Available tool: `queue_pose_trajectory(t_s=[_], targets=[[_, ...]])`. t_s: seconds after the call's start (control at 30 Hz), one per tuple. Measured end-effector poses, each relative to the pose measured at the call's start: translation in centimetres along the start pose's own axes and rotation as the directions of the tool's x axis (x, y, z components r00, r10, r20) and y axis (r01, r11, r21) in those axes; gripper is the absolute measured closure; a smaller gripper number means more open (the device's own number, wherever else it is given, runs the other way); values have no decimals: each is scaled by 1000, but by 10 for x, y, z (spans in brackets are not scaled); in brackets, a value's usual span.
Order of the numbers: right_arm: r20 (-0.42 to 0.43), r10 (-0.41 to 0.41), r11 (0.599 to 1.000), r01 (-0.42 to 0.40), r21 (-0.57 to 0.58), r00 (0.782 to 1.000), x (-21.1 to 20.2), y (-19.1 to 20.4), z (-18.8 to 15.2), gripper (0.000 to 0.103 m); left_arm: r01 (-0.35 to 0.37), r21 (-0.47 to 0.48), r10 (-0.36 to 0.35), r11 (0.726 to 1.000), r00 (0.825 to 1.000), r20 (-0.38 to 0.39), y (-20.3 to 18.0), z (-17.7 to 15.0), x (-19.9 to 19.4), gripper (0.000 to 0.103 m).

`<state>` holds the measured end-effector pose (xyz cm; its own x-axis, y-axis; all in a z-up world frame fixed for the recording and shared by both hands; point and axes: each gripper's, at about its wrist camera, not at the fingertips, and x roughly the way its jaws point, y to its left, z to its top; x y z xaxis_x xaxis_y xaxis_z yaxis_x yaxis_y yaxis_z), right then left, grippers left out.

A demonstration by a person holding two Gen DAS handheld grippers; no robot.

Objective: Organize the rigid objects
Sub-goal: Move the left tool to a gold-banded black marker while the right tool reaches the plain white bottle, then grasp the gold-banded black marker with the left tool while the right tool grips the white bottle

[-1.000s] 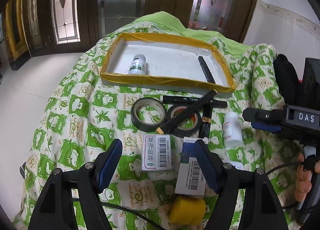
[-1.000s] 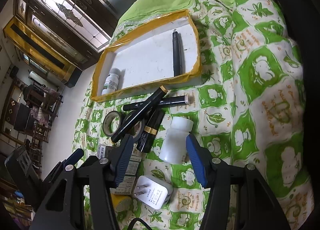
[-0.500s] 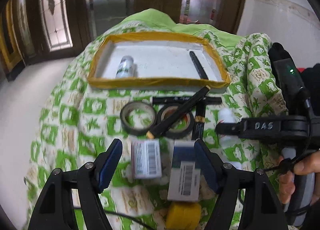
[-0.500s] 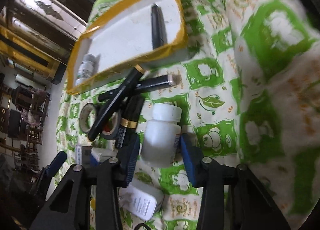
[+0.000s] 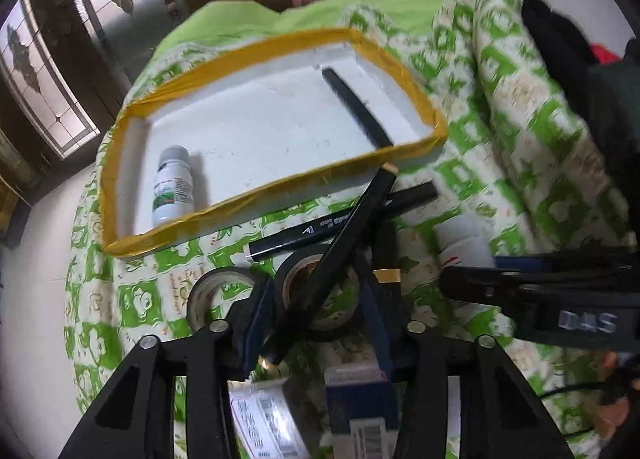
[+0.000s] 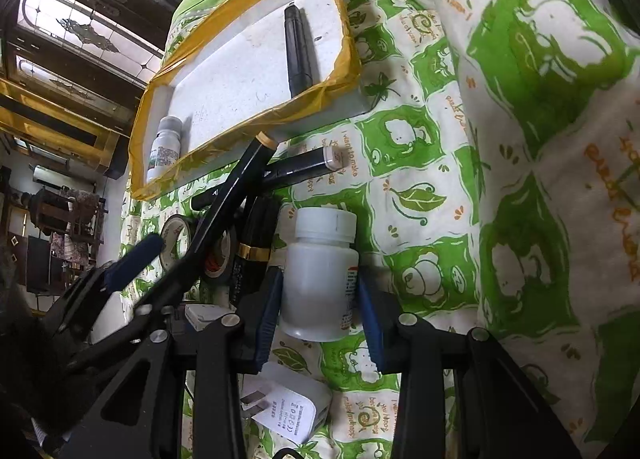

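A white foam tray with a yellow taped rim (image 5: 132, 243) (image 6: 344, 59) holds a small labelled bottle (image 5: 173, 187) (image 6: 162, 149) and a black pen (image 5: 356, 107) (image 6: 298, 51). My right gripper (image 6: 320, 291) is shut on a white pill bottle (image 6: 320, 267) lying on the cloth; it also shows in the left wrist view (image 5: 464, 239). My left gripper (image 5: 316, 311) has its jaws close around a black tape roll (image 5: 316, 291) with a long black marker (image 5: 340, 255) lying across it.
A second tape roll (image 5: 216, 291), more black markers (image 5: 344, 219) (image 6: 296, 167), two barcoded boxes (image 5: 360, 407) and a white plug adapter (image 6: 288, 411) lie on the green-and-white cloth (image 6: 520, 179). Dark clothing (image 5: 560, 39) lies at the right.
My left gripper moved forward from the boxes to the tape roll and narrowed its jaws. My right gripper moved onto the white pill bottle and shut on it.
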<state>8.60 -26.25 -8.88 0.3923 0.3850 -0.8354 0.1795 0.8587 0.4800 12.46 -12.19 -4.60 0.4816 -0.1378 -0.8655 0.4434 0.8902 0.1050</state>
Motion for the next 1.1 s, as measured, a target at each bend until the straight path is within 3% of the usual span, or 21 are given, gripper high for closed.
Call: queue_pose_trajectory(t_s=[0.1,0.23,0.47,0.67,1.1], targets=[[-1,0,1000,0,1,1000,0,0,0,67,5,-11,-5,1000,1000,-26,1,3,11,72],[-4,2,1000,-2,5,1000,-1,-1,0,67,-4,-7,4,1000,1000,-19,-1,2,13,75],[-4,3,1000,-3,0,1000,-1,-2,-1,67,56,-98,-60,994,997,-38,12,-21,2,89],[-1,-7,1000,7,-7,1000,2,1,-1,67,90,-163,-100,983,993,-57,24,-44,-4,89],[-1,-12,1000,12,-13,1000,4,4,-2,67,64,-153,-75,986,995,-69,14,-17,12,89]])
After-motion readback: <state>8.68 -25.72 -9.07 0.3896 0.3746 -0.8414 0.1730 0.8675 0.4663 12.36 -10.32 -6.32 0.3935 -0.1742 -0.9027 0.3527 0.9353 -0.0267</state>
